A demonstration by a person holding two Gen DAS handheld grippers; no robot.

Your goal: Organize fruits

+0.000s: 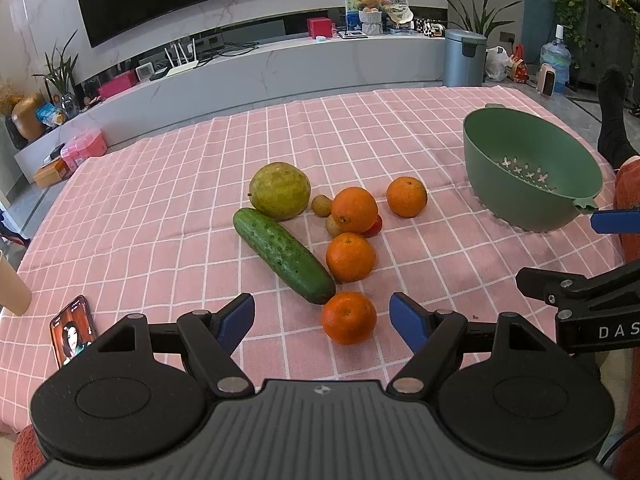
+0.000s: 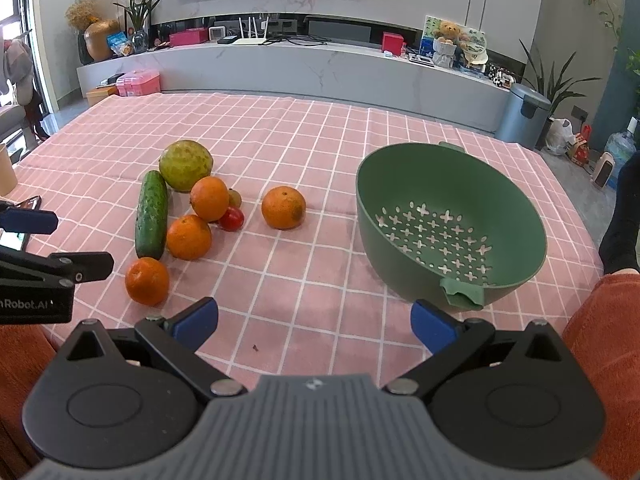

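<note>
All the produce sits in a loose cluster on the pink checked worktop (image 2: 320,280). A big yellow-green pomelo-looking fruit (image 2: 185,165) is at the 12 o'clock end, with a bumpy dark green cucumber (image 2: 151,220) lying flat just beside it, running toward 6. Four oranges: one (image 2: 209,198) near the pomelo, one (image 2: 189,237) right next to the cucumber, one (image 2: 147,281) at the cucumber's 6 o'clock tip, and one (image 2: 283,207) off on its own at 3 o'clock. A small red tomato (image 2: 231,218) and a brownish kiwi (image 2: 234,197) are tucked behind the middle oranges. The green colander bowl (image 2: 520,216) sits upright well off at 3 o'clock, nothing in it.
</note>
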